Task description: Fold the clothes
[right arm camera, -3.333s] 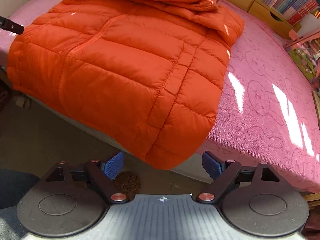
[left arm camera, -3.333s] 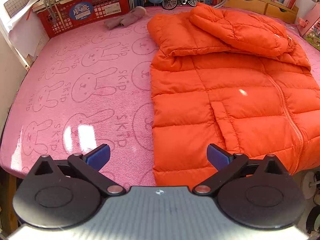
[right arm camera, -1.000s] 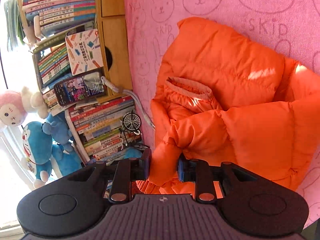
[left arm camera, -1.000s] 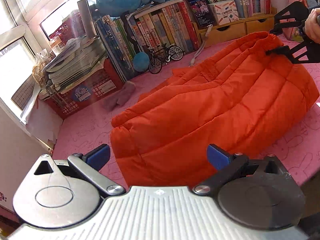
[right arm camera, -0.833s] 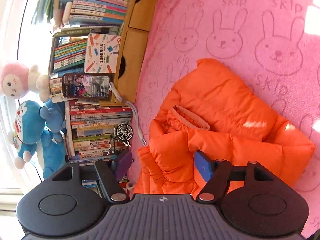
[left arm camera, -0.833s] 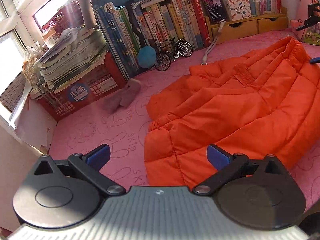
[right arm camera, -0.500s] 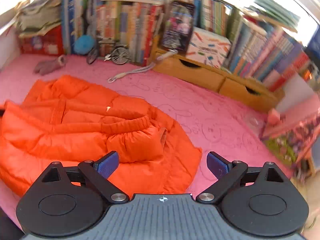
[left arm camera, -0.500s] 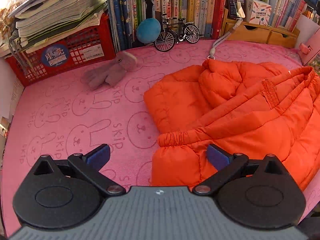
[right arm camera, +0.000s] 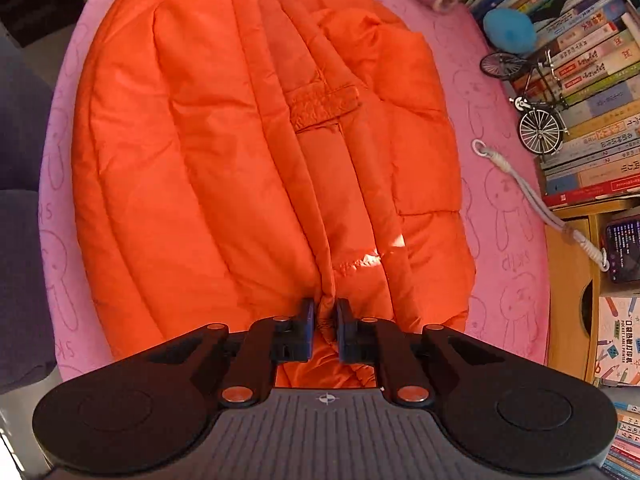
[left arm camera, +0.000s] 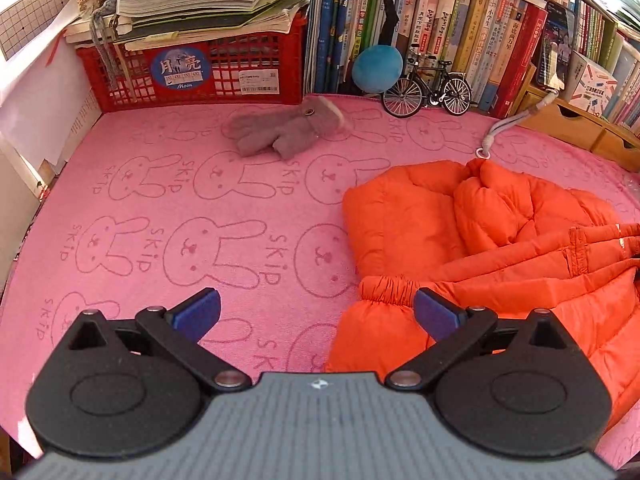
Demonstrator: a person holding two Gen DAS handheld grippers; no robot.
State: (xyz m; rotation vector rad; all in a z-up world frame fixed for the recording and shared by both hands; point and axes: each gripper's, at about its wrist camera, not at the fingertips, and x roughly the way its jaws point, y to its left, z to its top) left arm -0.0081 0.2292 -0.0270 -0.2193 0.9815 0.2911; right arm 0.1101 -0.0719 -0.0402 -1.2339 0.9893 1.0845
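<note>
Orange puffer jacket (right arm camera: 224, 152) lies crumpled and partly folded on a pink towel (left arm camera: 180, 216) printed with rabbit outlines and the word "skip", spread over a table. The right gripper (right arm camera: 323, 322) has just closed: its two black fingers (right arm camera: 305, 320) stand nearly together, clamped on a narrow ridge of the jacket's edge fabric that runs straight ahead of them. Most of the jacket stretches forward and to the left of those fingers; a small tab on its lining sits ahead of them, slightly to the right.

The left gripper (left arm camera: 316, 314) hovers over the towel with its blue-padded fingers (left arm camera: 198, 312) wide apart and nothing between them. The jacket (left arm camera: 480, 248) lies ahead and to the right of them, its gathered elastic cuff just beside the right fingertip.

Farther ahead of the left fingers, a pair of grey gloves (left arm camera: 286, 130) rests on the towel. Beyond them stand a red plastic crate (left arm camera: 248, 68) stacked with papers, a row of books (left arm camera: 460, 28), a blue ball (left arm camera: 377, 68) and a miniature bicycle (left arm camera: 426, 90). A white cord (right arm camera: 532, 196) trails across the towel to the right of the right fingers.
</note>
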